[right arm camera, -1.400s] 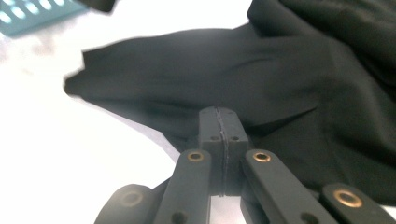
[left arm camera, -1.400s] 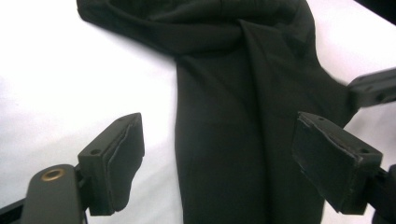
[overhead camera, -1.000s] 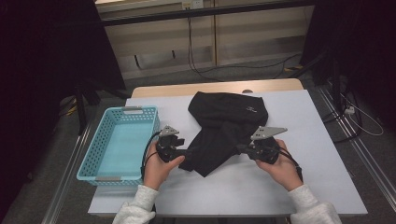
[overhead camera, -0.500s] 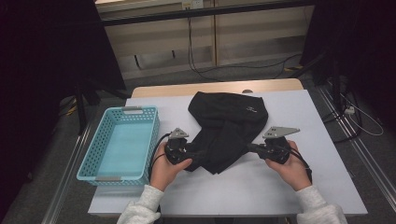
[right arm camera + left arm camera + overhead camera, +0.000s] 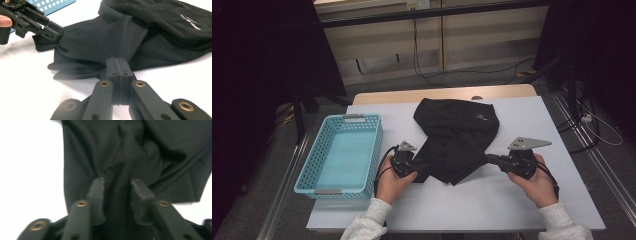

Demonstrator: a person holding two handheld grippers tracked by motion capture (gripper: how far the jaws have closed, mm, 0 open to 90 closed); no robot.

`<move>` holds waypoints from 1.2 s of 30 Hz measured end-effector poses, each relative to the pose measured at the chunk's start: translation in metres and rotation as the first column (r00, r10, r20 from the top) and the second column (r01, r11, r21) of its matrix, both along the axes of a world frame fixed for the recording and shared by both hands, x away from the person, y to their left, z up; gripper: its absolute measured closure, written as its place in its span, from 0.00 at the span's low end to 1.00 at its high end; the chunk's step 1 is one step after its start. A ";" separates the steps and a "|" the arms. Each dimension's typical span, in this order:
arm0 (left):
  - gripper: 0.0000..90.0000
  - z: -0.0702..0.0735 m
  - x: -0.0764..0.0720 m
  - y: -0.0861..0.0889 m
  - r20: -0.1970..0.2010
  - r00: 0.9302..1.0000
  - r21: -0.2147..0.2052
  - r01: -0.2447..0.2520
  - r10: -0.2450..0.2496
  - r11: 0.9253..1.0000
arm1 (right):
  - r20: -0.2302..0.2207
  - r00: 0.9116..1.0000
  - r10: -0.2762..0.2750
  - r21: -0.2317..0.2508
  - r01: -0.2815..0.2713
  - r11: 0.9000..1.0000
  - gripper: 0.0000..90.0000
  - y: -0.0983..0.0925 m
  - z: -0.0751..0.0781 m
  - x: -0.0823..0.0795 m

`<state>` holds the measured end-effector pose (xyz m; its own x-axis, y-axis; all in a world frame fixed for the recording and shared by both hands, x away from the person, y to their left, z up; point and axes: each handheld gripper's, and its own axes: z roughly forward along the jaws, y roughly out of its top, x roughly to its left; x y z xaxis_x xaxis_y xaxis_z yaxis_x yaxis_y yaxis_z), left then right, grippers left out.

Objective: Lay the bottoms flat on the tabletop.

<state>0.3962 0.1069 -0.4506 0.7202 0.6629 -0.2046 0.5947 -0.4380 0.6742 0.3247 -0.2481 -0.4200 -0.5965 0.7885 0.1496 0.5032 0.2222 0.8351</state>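
High view: looks down on a flat, matte white worktop (image 5: 522, 200), smooth enough for cloth to slide and spread. Carries a black garment (image 5: 457, 135) at its middle, soft thin knit, slumped in loose folds, broad at the far end and narrowing toward the person; small white logo (image 5: 480, 117) near the far edge. Lies between the two claws, apparently so that each can take one side and draw it flat. At the left, well apart from the cloth, a light blue plastic basket (image 5: 309, 167), rectangular, walls perforated, probably waiting for the garment. Left claw (image 5: 421, 172), jaws just closing in, narrow and pinching a raised ridge of fabric at the near left edge. Right claw (image 5: 490, 158), pressed fully together on the thin right-hand edge.
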 end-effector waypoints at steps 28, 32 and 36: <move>0.50 0.026 -0.015 -0.012 0.091 0.995 -0.091 0.057 -0.049 0.994 | -0.019 0.999 -0.043 -0.042 0.043 0.998 1.00 -0.010 -0.011 -0.001; 0.56 0.015 -0.021 -0.026 0.077 0.992 -0.066 0.110 -0.105 0.992 | -0.013 0.999 -0.036 -0.049 0.035 0.998 1.00 -0.007 -0.012 -0.002; 0.61 0.007 -0.026 -0.035 0.062 0.989 -0.041 0.133 -0.131 0.990 | -0.014 0.999 -0.037 -0.077 0.036 0.996 1.00 -0.004 -0.014 -0.002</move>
